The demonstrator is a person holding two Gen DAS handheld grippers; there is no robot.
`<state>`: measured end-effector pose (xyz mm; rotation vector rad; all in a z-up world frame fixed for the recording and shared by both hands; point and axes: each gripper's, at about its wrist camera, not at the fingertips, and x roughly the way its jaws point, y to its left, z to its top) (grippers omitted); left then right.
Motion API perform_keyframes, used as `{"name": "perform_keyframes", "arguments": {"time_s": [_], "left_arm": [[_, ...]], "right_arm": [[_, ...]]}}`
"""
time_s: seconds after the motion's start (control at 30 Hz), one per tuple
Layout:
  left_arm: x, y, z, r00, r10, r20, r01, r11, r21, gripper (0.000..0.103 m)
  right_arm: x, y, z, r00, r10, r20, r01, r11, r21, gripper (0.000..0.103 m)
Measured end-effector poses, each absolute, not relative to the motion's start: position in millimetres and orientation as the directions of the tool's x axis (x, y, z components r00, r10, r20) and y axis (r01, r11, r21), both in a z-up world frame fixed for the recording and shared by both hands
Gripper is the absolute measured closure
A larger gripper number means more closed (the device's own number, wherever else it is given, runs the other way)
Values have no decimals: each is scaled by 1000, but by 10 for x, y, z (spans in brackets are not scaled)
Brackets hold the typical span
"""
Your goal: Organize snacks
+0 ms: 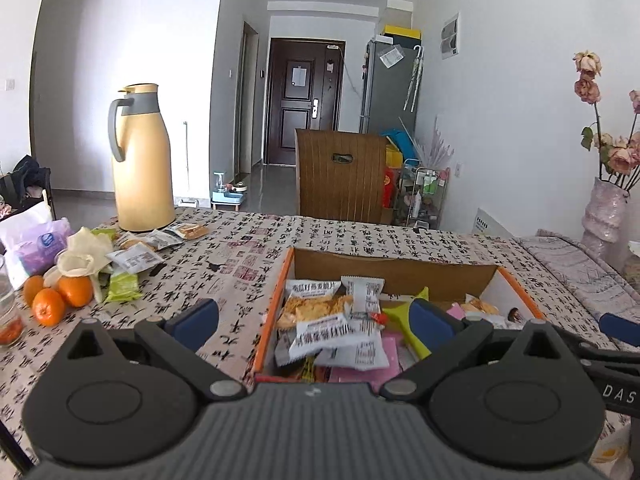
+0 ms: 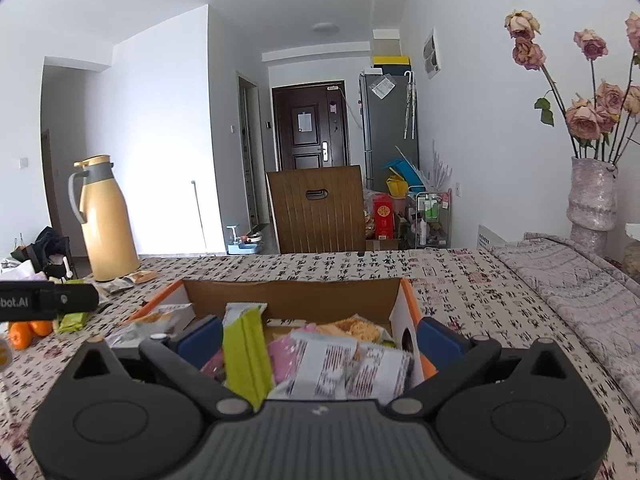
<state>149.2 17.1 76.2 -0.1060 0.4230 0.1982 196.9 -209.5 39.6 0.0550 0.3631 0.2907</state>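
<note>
An orange-edged cardboard box (image 1: 400,266) sits on the patterned tablecloth, filled with several snack packets (image 1: 340,332). My left gripper (image 1: 314,318) hovers over the box's near left side, open, with its left blue pad (image 1: 196,320) outside the wall and nothing pressed between the pads. In the right wrist view the same box (image 2: 296,296) lies just ahead, with a green packet (image 2: 244,352) and white and pink packets inside. My right gripper (image 2: 320,338) is open above the box's near right part and holds nothing. More loose packets (image 1: 132,258) lie on the table at left.
A yellow thermos jug (image 1: 138,160) stands at the back left. Oranges (image 1: 56,296), a purple tissue pack (image 1: 38,248) and a glass are at the left edge. A vase of dried roses (image 2: 592,204) stands at right on a folded grey cloth (image 2: 568,280). A wooden chair (image 1: 340,176) is beyond the table.
</note>
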Motion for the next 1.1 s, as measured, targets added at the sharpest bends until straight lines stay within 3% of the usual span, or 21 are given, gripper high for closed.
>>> {"name": "perform_keyframes", "arguments": {"time_s": [0.57, 1.1], "left_arm": [[464, 23, 507, 879, 115, -463, -156, 986, -52, 0], [220, -35, 184, 851, 82, -519, -124, 991, -46, 0]], "right_arm": [[962, -2285, 208, 867, 304, -394, -281, 952, 119, 0], [632, -2349, -99, 836, 259, -483, -236, 966, 109, 0]]}}
